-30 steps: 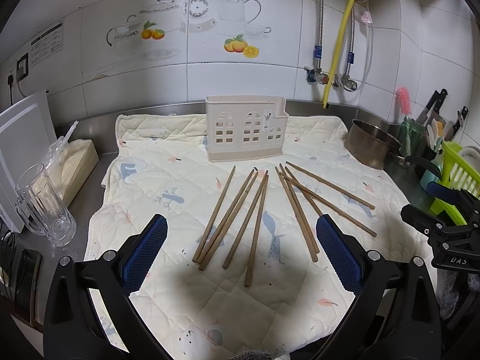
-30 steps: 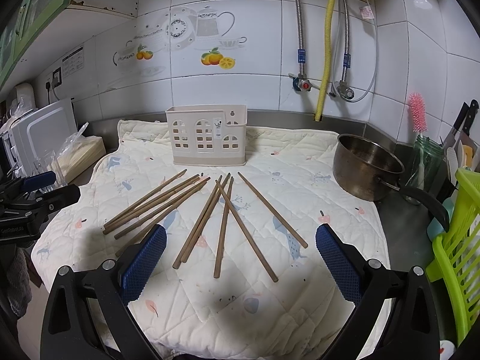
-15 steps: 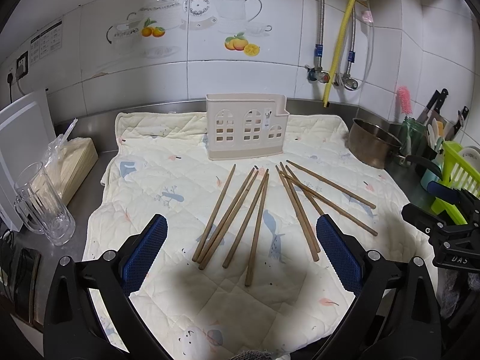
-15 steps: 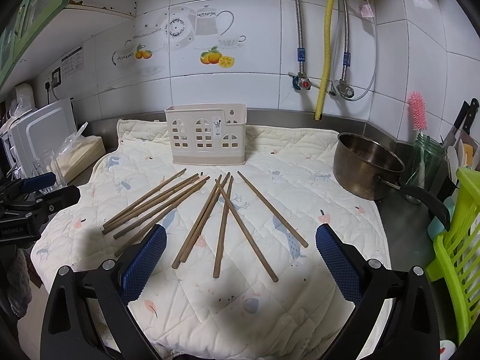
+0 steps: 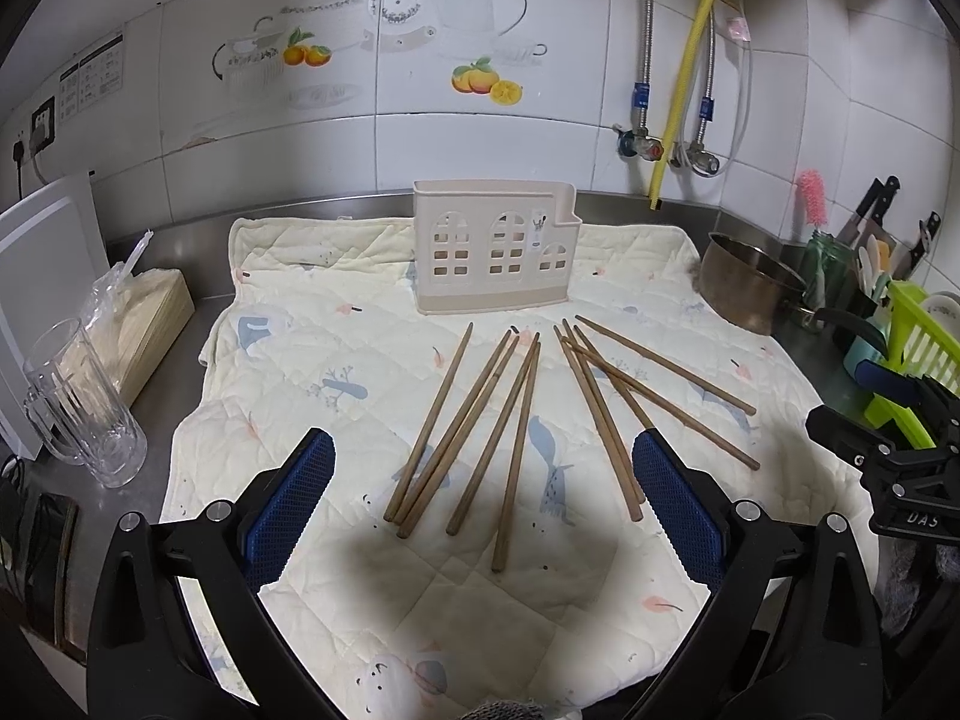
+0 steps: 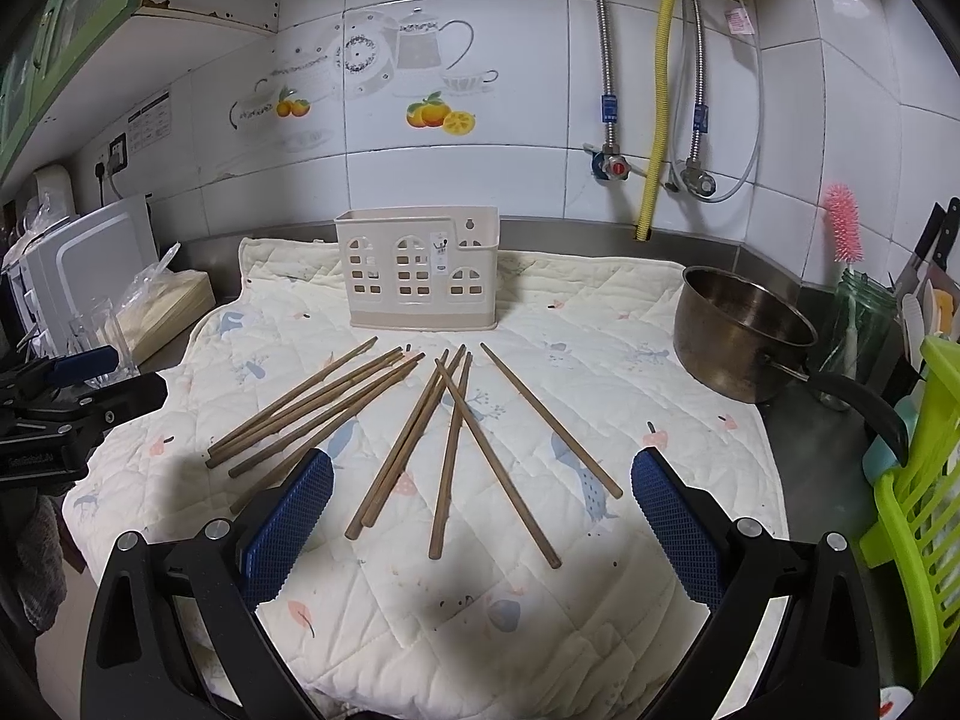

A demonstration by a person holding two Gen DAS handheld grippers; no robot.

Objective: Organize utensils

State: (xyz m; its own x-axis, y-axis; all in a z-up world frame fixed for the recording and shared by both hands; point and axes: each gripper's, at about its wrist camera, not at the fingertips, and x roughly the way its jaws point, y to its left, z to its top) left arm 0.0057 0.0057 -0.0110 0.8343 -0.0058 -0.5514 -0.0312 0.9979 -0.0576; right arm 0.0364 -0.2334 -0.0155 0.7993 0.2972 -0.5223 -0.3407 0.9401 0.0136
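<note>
Several brown wooden chopsticks (image 5: 519, 426) lie fanned out on a cream quilted mat (image 5: 336, 360), tips toward a beige utensil holder (image 5: 495, 252) with window cut-outs that stands upright at the back. They also show in the right wrist view (image 6: 447, 450), in front of the holder (image 6: 420, 276) on the mat (image 6: 600, 360). My left gripper (image 5: 483, 495) is open and empty, hovering over the near ends of the chopsticks. My right gripper (image 6: 483, 510) is open and empty, also above the near ends. Each gripper shows at the edge of the other's view.
A steel pot (image 6: 741, 330) with a black handle sits at the mat's right edge. A green dish rack (image 6: 924, 468), jar with pink brush (image 6: 852, 276) and knives stand far right. A glass mug (image 5: 81, 405), tissue pack (image 5: 147, 324) and white appliance (image 5: 45, 276) are at left.
</note>
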